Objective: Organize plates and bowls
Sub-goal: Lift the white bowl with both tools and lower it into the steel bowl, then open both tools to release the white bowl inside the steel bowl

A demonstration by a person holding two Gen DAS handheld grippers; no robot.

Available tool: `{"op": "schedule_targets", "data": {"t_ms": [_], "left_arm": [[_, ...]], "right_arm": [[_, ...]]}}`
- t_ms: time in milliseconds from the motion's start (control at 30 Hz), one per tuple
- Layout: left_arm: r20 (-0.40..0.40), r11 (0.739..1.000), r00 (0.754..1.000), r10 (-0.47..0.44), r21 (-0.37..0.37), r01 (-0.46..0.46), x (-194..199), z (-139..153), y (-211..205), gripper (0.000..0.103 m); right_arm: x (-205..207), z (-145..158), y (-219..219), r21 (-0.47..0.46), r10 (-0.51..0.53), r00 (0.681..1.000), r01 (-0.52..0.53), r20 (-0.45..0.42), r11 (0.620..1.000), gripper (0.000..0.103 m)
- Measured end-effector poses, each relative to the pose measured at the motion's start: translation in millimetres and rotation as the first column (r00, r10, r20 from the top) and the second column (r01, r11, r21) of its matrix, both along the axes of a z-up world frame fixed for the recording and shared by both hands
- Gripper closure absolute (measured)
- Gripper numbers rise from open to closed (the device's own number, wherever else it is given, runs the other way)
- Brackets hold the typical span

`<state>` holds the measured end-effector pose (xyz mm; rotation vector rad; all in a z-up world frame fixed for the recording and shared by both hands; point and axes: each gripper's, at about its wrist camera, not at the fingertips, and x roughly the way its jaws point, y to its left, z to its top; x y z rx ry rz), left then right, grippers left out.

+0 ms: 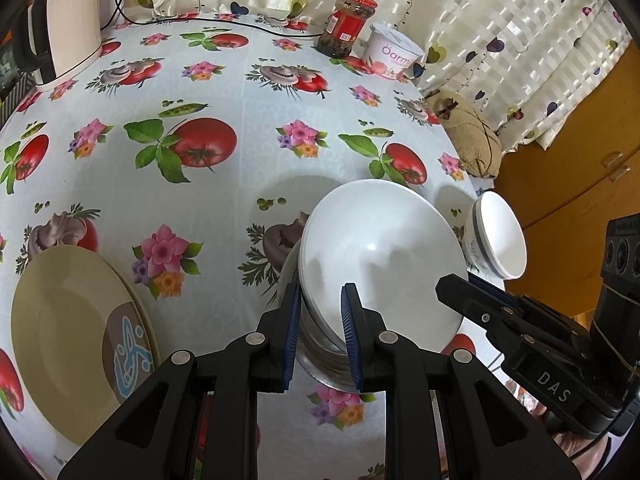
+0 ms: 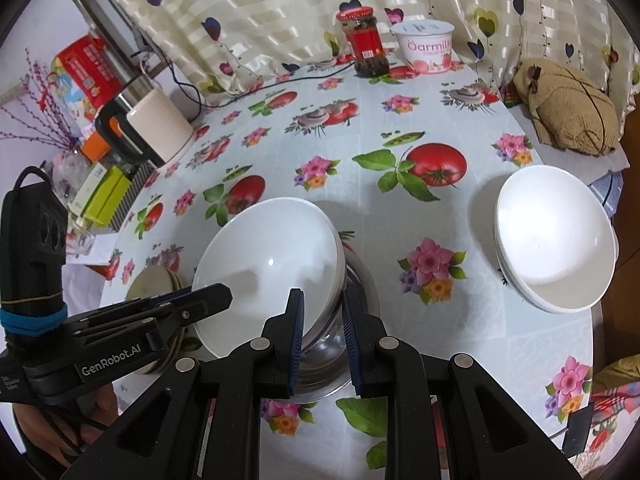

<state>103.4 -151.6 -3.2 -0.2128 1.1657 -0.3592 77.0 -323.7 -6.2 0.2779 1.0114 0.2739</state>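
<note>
A stack of white bowls (image 1: 380, 256) sits tilted in a steel bowl (image 1: 320, 364) on the tablecloth; the stack also shows in the right wrist view (image 2: 264, 264), with the steel bowl (image 2: 332, 364) under it. My left gripper (image 1: 320, 336) is shut on the stack's near rim. My right gripper (image 2: 322, 340) is shut on the opposite rim, one finger inside the white bowls. A beige plate (image 1: 64, 332) lies at the left. A second stack of white bowls (image 2: 556, 244) stands at the right, blue-rimmed from the side (image 1: 496, 236).
A red-lidded jar (image 2: 366, 42) and a yogurt tub (image 2: 426, 46) stand at the table's far edge. A kettle (image 2: 152, 124) stands far left, with boxes (image 2: 100, 196) beyond the edge. A brown cushion (image 2: 568, 108) lies far right.
</note>
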Motion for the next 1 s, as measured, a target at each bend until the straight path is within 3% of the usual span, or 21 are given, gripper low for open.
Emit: {"op": "schedule_targets", "data": {"t_ms": [533, 1000], "left_arm": [[-0.010, 1.000, 1.000, -0.007, -0.002, 0.007, 0.9, -7.7, 0.0, 0.081], [0.010, 1.000, 1.000, -0.008, -0.028, 0.008, -3.5, -2.4, 5.7, 0.081]], "right_arm": [[1.0, -11.9, 1.0, -0.013, 0.012, 0.999, -0.012, -0.030, 1.000, 0.082], [-2.2, -2.0, 0.5, -0.018, 0.015, 1.000, -0.015, -0.004, 1.000, 0.082]]}}
